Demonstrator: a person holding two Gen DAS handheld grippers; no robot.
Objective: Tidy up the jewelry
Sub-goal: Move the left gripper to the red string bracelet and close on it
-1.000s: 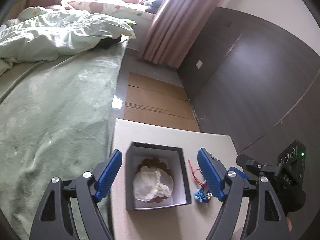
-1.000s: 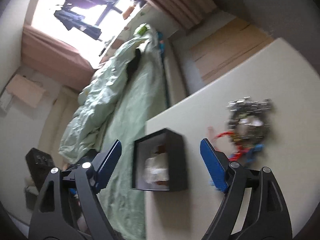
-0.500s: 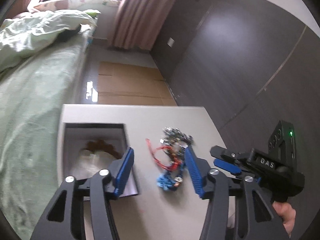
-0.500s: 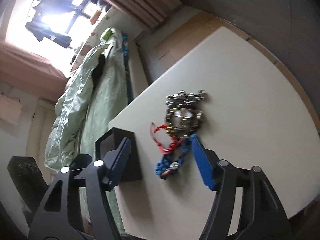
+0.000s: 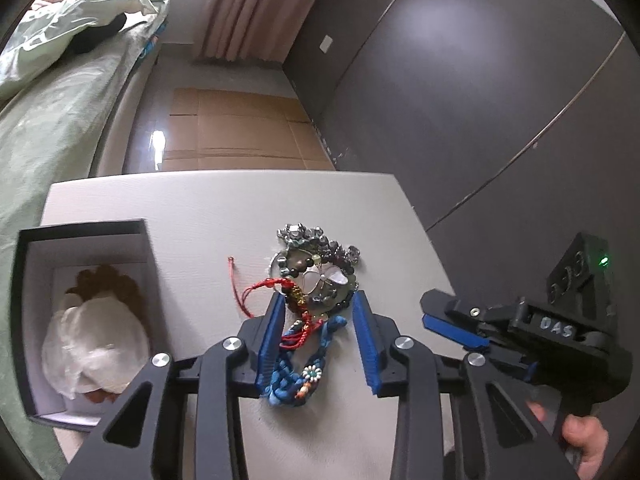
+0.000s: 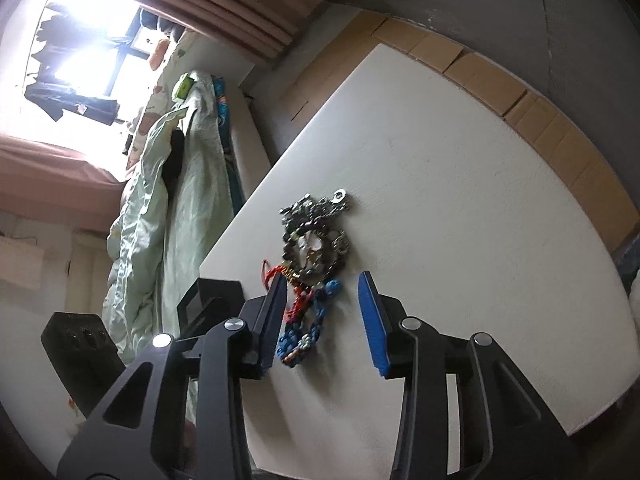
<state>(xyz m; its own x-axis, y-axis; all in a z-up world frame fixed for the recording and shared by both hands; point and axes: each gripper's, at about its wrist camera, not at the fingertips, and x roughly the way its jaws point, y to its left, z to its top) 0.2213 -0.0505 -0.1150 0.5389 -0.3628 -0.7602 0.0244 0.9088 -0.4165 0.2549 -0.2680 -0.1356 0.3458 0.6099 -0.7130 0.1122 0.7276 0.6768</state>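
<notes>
Both of my grippers have swung away from the open dark box with white lining (image 5: 82, 312) and dropped over the tangled heap of jewelry (image 5: 310, 300) on the pale table (image 5: 208, 216). My left gripper (image 5: 318, 338) is closing, its blue pads straddling the blue braided cord bracelet (image 5: 298, 376) without pressing it yet. My right gripper (image 6: 322, 320) is closing too, around the same heap. I should pinch one strand only, then lift slowly so the beaded pieces untangle
</notes>
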